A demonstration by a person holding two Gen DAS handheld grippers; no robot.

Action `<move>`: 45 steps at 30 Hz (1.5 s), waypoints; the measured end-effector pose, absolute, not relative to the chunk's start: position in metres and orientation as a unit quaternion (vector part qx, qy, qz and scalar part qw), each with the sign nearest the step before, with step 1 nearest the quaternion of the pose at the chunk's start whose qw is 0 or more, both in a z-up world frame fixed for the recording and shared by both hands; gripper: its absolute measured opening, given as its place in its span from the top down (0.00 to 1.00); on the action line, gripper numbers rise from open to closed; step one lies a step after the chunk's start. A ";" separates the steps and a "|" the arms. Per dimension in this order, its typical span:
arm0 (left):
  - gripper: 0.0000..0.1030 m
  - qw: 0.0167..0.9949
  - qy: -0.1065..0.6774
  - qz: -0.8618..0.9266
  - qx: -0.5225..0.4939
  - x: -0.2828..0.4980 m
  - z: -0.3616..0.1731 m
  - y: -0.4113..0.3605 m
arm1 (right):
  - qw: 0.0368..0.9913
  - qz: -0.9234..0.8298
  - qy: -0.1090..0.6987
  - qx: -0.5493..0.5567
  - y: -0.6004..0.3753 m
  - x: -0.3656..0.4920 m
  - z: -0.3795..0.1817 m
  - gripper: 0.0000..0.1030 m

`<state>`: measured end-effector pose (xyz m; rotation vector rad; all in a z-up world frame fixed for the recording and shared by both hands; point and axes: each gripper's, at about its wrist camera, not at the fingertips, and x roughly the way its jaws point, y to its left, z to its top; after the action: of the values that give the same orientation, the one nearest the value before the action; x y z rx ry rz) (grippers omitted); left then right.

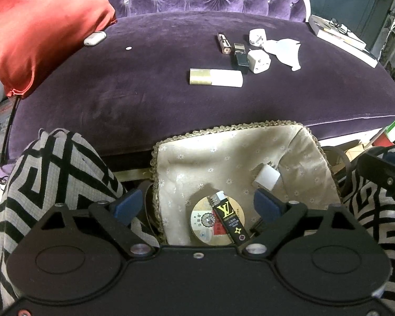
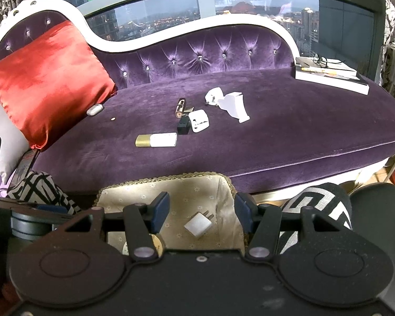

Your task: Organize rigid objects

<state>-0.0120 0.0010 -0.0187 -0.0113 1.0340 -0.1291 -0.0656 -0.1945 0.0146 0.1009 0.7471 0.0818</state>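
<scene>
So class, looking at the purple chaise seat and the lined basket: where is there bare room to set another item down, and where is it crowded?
Free: the wide velvet stretch of the seat between the white holder and the books; also the front strip before the gold-and-white case. In the basket, the far lining behind the white charger is bare. Crowded: the seat's middle cluster, and the basket's near end around the lighter.

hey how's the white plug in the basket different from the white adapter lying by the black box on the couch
The plug lies in the lined basket, already put away; the adapter is still out on the couch, beside the black box. The plug is a plain cube with two prongs sticking out; the adapter shows a flat face with socket holes. Both are white, boxy and rigid.
</scene>
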 end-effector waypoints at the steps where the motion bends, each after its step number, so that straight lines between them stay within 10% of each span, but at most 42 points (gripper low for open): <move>1: 0.14 0.867 0.494 -0.061 -0.005 -0.012 -0.019 0.001 | 0.929 0.039 0.364 0.049 -0.194 -0.066 0.015 0.47; 45: 0.14 0.873 0.486 -0.038 -0.007 -0.003 0.000 0.009 | 0.924 0.033 0.379 0.029 -0.192 -0.058 0.015 0.47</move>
<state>-0.0035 0.0086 0.0005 -0.0154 1.0160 -0.0795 -0.0581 -0.1924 0.0153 0.0605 0.7782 0.0687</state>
